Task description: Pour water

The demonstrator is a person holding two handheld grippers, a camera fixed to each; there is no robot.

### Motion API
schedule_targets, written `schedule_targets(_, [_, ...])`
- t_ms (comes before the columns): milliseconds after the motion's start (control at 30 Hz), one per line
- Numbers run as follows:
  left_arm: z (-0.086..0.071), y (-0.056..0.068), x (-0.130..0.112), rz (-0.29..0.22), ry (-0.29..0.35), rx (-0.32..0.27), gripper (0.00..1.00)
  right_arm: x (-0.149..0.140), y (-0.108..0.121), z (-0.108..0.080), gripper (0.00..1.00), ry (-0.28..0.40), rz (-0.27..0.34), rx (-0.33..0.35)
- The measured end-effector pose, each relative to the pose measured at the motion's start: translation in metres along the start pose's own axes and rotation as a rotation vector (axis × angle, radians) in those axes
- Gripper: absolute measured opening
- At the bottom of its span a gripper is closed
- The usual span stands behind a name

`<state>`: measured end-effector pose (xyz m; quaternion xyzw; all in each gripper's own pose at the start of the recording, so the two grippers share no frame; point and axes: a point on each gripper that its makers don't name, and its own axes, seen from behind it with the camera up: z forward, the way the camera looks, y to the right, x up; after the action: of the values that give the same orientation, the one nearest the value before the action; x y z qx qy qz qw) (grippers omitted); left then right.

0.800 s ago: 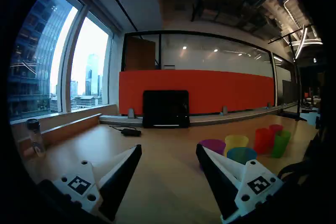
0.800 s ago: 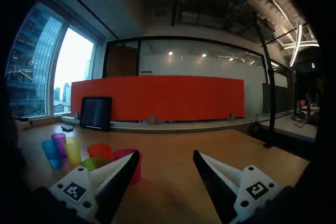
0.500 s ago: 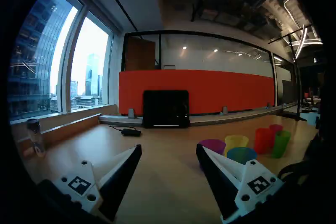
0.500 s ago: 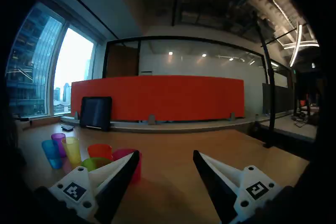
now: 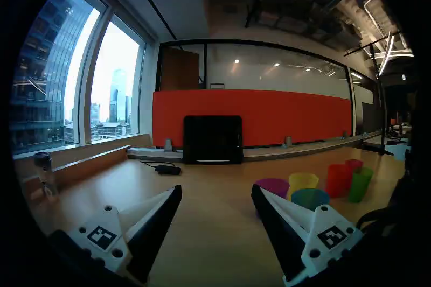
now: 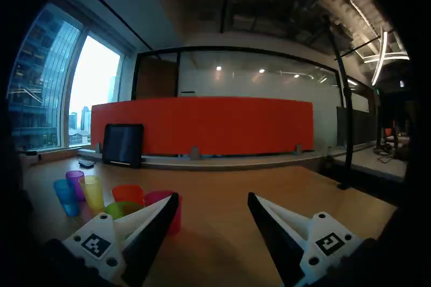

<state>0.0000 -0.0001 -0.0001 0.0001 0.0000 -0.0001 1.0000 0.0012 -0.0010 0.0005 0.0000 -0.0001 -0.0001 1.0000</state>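
Several coloured plastic cups stand on the wooden table. In the left gripper view they sit right of centre: a purple cup (image 5: 273,186), a yellow cup (image 5: 303,181), a blue cup (image 5: 310,198), a red cup (image 5: 337,179) and a green cup (image 5: 360,183). A clear water bottle (image 5: 46,175) with a dark cap stands far left by the window ledge. My left gripper (image 5: 215,200) is open, low over the table, with nothing between its fingers. In the right gripper view the cups cluster at lower left, among them a blue cup (image 6: 67,197) and a yellow cup (image 6: 93,192). My right gripper (image 6: 213,204) is open and holds nothing.
A black tablet (image 5: 212,139) leans against an orange partition (image 5: 253,116) at the table's back edge. A black adapter with cable (image 5: 167,169) lies in front of it. Large windows (image 5: 64,93) run along the left. Another desk (image 6: 372,160) stands at the right.
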Motion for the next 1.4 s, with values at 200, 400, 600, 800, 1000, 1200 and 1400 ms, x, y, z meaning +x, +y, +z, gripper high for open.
schedule_targets(200, [-0.0003, 0.0, 0.0002, 0.0, 0.0, 0.0, 0.96, 0.0007, 0.0, 0.0002, 0.99, 0.0, -0.001, 0.0])
schedule_targets(400, [0.0001, -0.0003, -0.0002, 0.0, 0.0, 0.0, 0.96, 0.0004, 0.0001, -0.0001, 0.99, 0.0, 0.0, 0.0])
schedule_targets(600, [-0.0002, -0.0005, -0.0001, 0.0, 0.0, 0.0, 0.96, -0.0002, 0.0, 0.0002, 0.99, 0.0, 0.0, 0.0])
schedule_targets(800, [-0.0001, -0.0012, 0.0003, 0.001, 0.0, 0.0, 0.96, 0.0001, -0.0006, 0.0004, 0.99, 0.0, 0.0, 0.001])
schedule_targets(1000, [0.0004, -0.0008, 0.0001, 0.001, -0.001, -0.001, 0.96, 0.0001, -0.0007, 0.0003, 0.99, 0.0, 0.0, 0.002])
schedule_targets(1200, [0.0014, 0.0026, 0.0005, 0.0, -0.003, -0.017, 0.96, -0.0017, -0.0007, 0.0009, 0.99, -0.009, -0.003, 0.008])
schedule_targets(1400, [0.003, 0.0002, -0.0048, 0.0, -0.028, -0.016, 0.96, -0.0029, 0.0033, 0.0022, 0.99, -0.045, -0.011, 0.005])
